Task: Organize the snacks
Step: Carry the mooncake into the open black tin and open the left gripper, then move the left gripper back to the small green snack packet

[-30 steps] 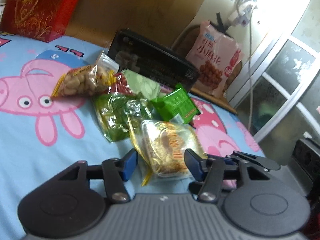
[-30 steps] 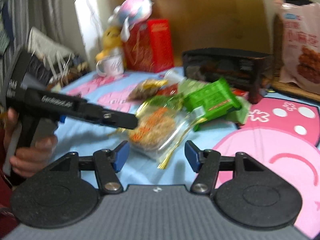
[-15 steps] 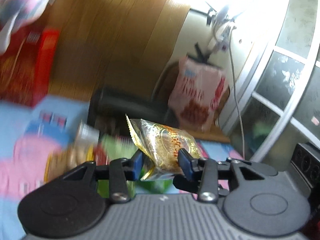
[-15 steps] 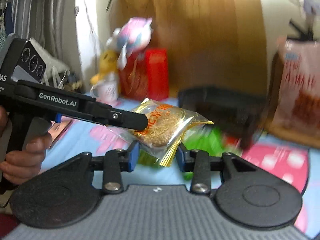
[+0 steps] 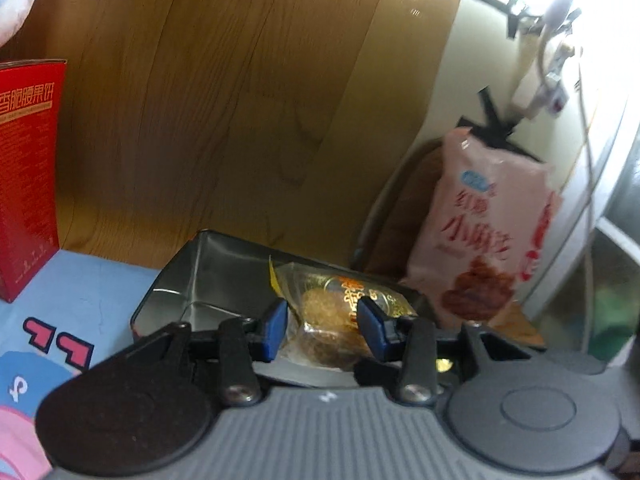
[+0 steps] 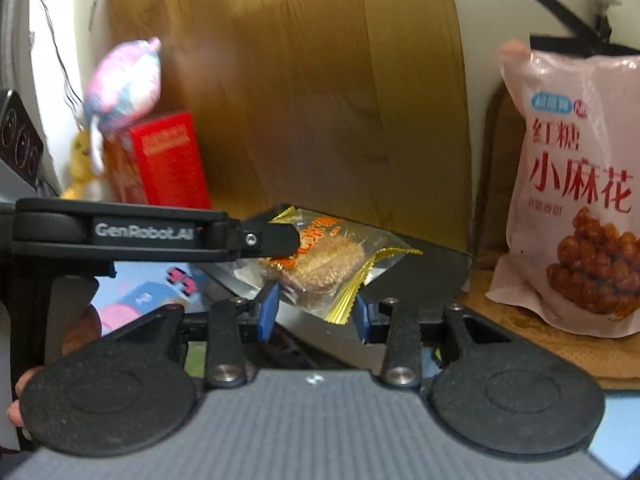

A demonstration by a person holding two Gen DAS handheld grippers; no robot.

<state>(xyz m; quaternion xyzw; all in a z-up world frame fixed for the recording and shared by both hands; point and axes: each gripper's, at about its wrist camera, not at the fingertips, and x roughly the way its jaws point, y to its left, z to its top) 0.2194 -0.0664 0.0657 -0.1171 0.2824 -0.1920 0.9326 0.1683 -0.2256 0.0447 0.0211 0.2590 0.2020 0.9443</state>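
Left gripper (image 5: 322,334) clamped on packet (image 5: 344,320) | right gripper (image 6: 314,312) pinching its gold edge | tin (image 5: 192,280) directly beneath, long axis crosswise.

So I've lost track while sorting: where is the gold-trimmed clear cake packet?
Both views: gold-trimmed clear cake packet held between both grippers, above the open dark metal tin.
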